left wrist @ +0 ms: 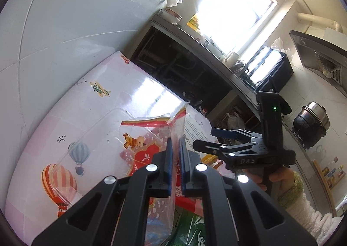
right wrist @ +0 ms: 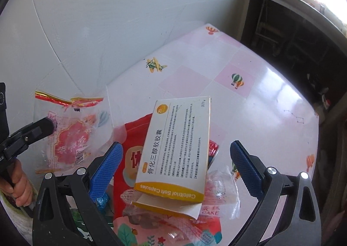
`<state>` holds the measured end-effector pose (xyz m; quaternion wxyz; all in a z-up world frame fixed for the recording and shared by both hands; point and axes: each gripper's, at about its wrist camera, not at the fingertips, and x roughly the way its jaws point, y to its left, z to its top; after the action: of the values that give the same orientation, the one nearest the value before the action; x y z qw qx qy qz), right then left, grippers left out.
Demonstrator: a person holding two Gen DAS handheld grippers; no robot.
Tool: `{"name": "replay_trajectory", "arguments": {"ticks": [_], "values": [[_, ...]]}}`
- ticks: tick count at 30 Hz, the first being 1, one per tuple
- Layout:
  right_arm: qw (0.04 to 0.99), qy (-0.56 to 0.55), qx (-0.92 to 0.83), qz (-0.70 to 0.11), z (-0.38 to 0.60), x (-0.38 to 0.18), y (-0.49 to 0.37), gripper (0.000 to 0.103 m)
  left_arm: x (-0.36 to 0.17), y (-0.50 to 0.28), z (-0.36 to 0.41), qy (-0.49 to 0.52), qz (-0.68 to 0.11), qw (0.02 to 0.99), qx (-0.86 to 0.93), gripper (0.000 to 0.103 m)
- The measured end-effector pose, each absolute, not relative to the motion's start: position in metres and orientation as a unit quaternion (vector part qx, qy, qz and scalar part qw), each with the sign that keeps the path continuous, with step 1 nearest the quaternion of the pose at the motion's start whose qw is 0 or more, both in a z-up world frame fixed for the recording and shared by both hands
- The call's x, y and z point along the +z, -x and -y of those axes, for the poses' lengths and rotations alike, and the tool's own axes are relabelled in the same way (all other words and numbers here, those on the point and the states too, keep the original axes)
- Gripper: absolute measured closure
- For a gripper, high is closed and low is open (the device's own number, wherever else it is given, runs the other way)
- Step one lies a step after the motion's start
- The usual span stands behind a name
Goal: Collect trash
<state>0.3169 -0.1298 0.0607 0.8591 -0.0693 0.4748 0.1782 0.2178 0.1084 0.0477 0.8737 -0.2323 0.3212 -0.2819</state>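
My left gripper (left wrist: 176, 148) is shut on a clear plastic snack bag (left wrist: 149, 137) with red print and a red-gold top edge, held above the table. The same bag (right wrist: 69, 135) hangs at the left of the right wrist view, with the left gripper (right wrist: 51, 124) pinching it. My right gripper (right wrist: 175, 157) is open, its blue pads either side of a white and yellow Calcitriol capsule box (right wrist: 177, 148) that lies on a pile of wrappers, among them a red packet (right wrist: 130, 148). The right gripper (left wrist: 208, 137) also shows in the left wrist view, open.
The table has a pink checked cloth (right wrist: 238, 68) with balloons and planes, against a white wall (right wrist: 108, 7). A dark shelf unit (right wrist: 292, 35) stands beyond the table. A counter with a pot (left wrist: 312, 124) runs along the right, under a window.
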Motion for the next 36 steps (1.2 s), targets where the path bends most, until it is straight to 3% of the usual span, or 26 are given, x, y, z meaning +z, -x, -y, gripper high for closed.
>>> {"name": "replay_trajectory", "arguments": {"ticks": [9,15,36], "values": [[0.842,0.099,0.154,-0.508,0.113,0.042,-0.33,0.008,0.05,-0.218,-0.107,0.231,-0.315,0.877,-0.28,0.098],[0.84,0.094,0.142,-0.516,0.115,0.039,-0.33,0.033,0.054,-0.214,-0.106,0.222,-0.306,0.884,-0.275,0.098],[0.892,-0.083,0.156,-0.416,0.178,0.115,-0.29,0.035,0.096,-0.177,-0.117,0.205,-0.227,0.918,-0.253,0.098]]}}
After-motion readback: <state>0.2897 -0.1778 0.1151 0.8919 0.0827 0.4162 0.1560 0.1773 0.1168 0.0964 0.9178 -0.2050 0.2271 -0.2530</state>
